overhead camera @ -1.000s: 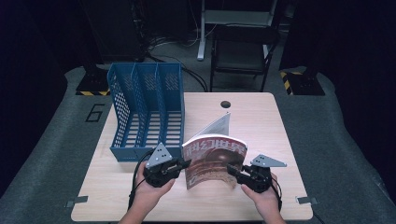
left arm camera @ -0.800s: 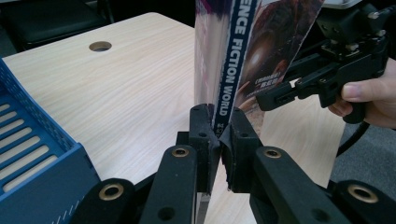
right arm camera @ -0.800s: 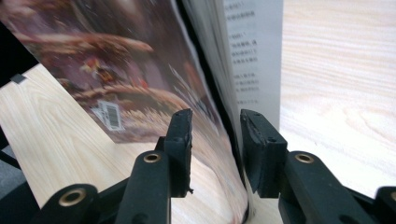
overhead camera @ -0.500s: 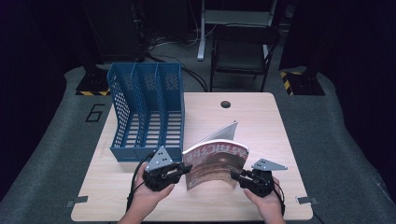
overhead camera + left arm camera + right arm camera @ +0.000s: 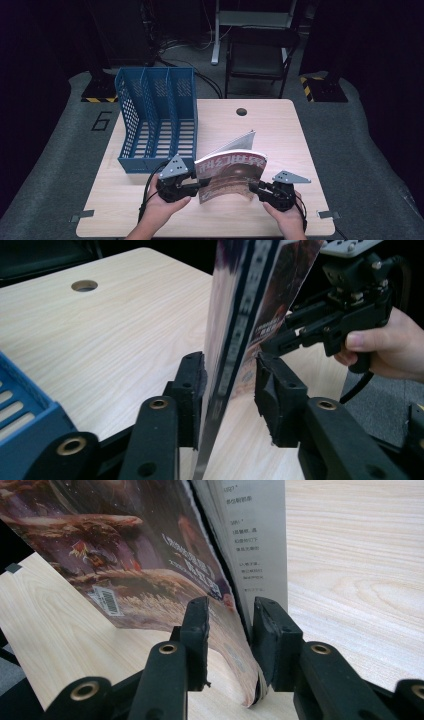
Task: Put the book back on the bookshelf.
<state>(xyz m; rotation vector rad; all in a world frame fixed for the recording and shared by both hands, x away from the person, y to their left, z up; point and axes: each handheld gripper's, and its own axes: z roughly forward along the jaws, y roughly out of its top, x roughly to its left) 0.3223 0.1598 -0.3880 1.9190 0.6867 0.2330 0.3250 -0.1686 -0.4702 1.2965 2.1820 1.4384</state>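
Observation:
A magazine (image 5: 230, 170) with a reddish cover stands on edge on the wooden table (image 5: 280, 130), its pages fanned toward the back. My left gripper (image 5: 202, 186) is at its left edge. In the left gripper view the spine (image 5: 240, 315) stands between the jaws of that gripper (image 5: 230, 385), which have just been opening; a gap shows beside the right pad (image 5: 272, 390). My right gripper (image 5: 252, 187) is at the magazine's right edge. In the right gripper view the jaws of this gripper (image 5: 230, 630) close on the cover and pages (image 5: 125, 555). The right gripper (image 5: 280, 340) also shows behind the magazine.
A blue three-slot file rack (image 5: 157, 115) stands on the table's left half, close to my left gripper, and its corner (image 5: 20, 405) shows in the left gripper view. A cable hole (image 5: 242, 111) lies near the far edge. A chair (image 5: 260, 55) stands beyond the table.
The magazine's top edge sits a little lower than a second ago. Both hands stay at its two sides, almost where they were.

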